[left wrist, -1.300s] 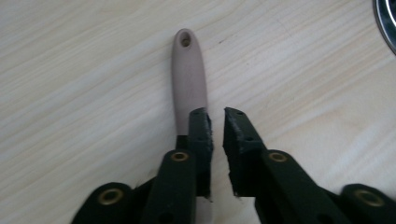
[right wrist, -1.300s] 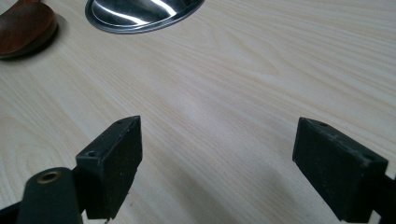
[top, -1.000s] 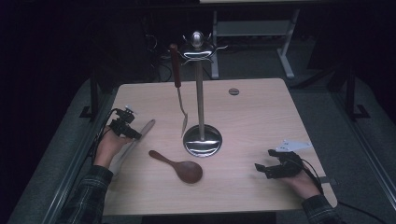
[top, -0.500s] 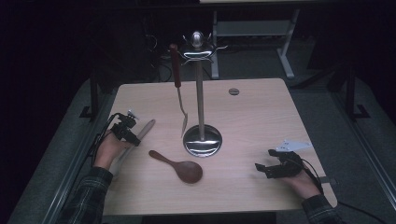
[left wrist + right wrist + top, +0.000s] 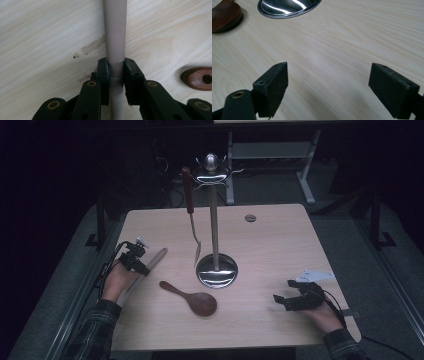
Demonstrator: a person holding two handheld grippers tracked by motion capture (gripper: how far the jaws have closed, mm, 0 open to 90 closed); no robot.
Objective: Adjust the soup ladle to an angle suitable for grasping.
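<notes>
**Two grippers, one closed on a pale handle**

One light wooden table (image 5: 270,245) carries a tall chrome utensil stand (image 5: 215,265) with a slim metal spatula (image 5: 191,215) hanging from it. A dark wooden spoon (image 5: 192,299) lies in front of the stand. Near the table's left edge, the left gripper (image 5: 116,72) has just been closing, pads now pressing a pale beige cylindrical handle (image 5: 115,32) lying flat. The right gripper (image 5: 328,82) rests wide apart, holding nothing.

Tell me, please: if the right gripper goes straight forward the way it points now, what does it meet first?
Probably the stand's round metal base; the open right gripper points toward it across bare table.
</notes>
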